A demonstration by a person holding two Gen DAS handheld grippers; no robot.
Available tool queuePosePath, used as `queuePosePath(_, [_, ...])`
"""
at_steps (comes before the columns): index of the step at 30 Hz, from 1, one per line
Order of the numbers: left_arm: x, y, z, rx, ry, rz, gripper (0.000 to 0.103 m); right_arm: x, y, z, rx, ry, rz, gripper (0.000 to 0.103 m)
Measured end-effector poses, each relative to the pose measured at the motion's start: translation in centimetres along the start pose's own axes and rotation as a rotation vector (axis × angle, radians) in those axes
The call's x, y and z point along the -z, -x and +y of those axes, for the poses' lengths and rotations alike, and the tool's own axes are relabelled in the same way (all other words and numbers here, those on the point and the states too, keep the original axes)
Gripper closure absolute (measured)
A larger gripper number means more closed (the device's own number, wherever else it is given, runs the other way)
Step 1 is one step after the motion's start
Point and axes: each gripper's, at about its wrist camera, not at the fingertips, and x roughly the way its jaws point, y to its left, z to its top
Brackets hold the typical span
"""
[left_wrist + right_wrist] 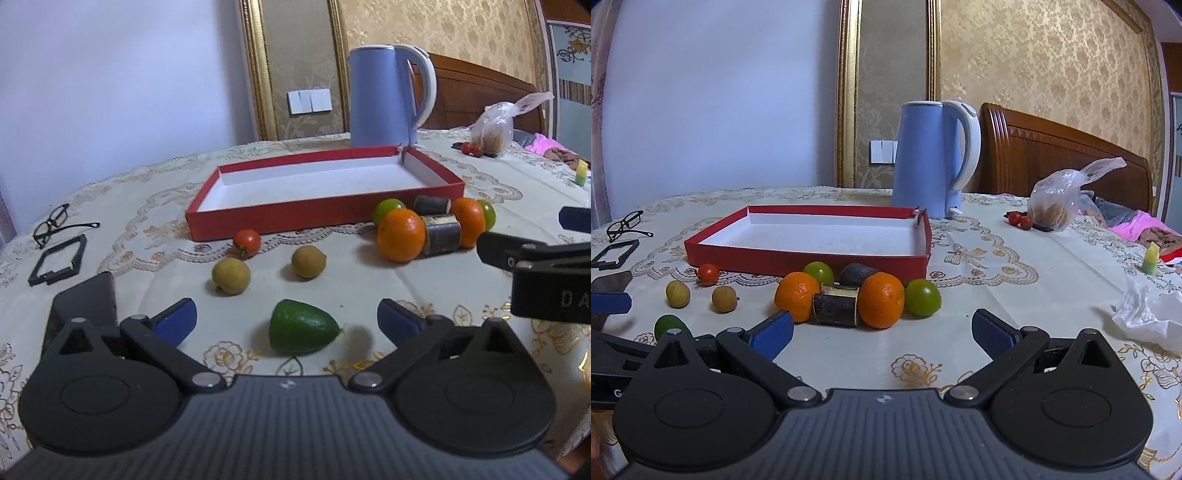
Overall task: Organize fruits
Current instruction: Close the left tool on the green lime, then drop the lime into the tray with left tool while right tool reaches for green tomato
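The left gripper (286, 319) is hovering with its fingers spread wide on either side of a dark green pointed fruit (303, 328), not touching it, near the table's (369, 280) front edge. The right gripper (882, 330) is also standing released, gripping nothing, facing a cluster of two oranges (881, 300), two dark sugarcane pieces (836, 304) and two green round fruits (922, 297) lying just in front of the red tray (798, 258). Two yellowish longans (231, 275) and a cherry tomato (247, 242) are sitting off the tray's front left corner. A blue kettle (929, 158) is standing behind the tray; eyeglasses (55, 221) are lying by the table's left edge.
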Motion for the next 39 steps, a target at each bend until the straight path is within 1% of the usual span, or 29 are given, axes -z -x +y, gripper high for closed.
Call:
queuePosePath(1, [0.0, -0.1, 0.0, 0.009, 0.003, 0.003, 0.002, 0.0, 0.0, 0.0, 0.004, 0.003, -0.003, 0.000])
queuePosePath(3, [0.1, -0.1, -0.1, 0.016, 0.000, 0.013, 0.014, 0.0, 0.0, 0.1, 0.005, 0.006, -0.004, 0.000])
queuePosePath(8, [0.2, -0.2, -0.4, 0.023, -0.004, 0.022, 0.015, 0.0, 0.0, 0.0, 0.001, 0.002, -0.001, 0.000])
queuePosePath(10, [0.3, -0.2, -0.4, 0.033, -0.005, 0.025, 0.020, 0.0, 0.0, 0.0, 0.000, 0.002, -0.001, 0.000])
queuePosePath(13, [0.2, -0.2, -0.5, 0.052, -0.005, 0.033, 0.033, 0.0, 0.0, 0.1, 0.001, 0.004, -0.002, 0.000])
queuePosePath(15, [0.2, -0.2, -0.6, 0.079, 0.004, 0.042, 0.050, 0.0, 0.0, 0.1, 0.002, 0.008, -0.004, 0.000])
queuePosePath(17, [0.1, -0.1, -0.8, 0.062, 0.006, 0.038, 0.059, 0.0, 0.0, 0.1, 0.001, 0.007, -0.004, 0.000])
queuePosePath(18, [0.1, -0.1, -0.9, 0.039, -0.005, 0.032, 0.067, 0.0, 0.0, 0.1, 0.001, 0.007, -0.005, 0.000])
queuePosePath(25, [0.0, -0.1, -0.6, 0.051, -0.002, 0.027, 0.068, 0.0, 0.0, -0.1, -0.012, 0.015, -0.011, 0.000])
queuePosePath(28, [-0.1, -0.1, -0.4, 0.056, 0.014, 0.022, 0.068, 0.1, -0.2, -0.4, -0.031, 0.024, -0.005, 0.000])
queuePosePath(31, [-0.5, 0.0, -0.2, 0.044, 0.019, 0.007, 0.068, 0.1, -0.5, -1.0, -0.048, 0.017, 0.008, 0.000])
queuePosePath(36, [-2.4, -0.1, 0.5, 0.032, 0.016, -0.035, 0.068, 0.1, -1.7, -2.3, -0.038, 0.003, 0.026, 0.000])
queuePosePath(39, [-4.1, -0.6, 1.4, 0.030, 0.014, -0.053, 0.068, 0.0, -2.2, -3.2, -0.055, 0.000, 0.028, 0.000])
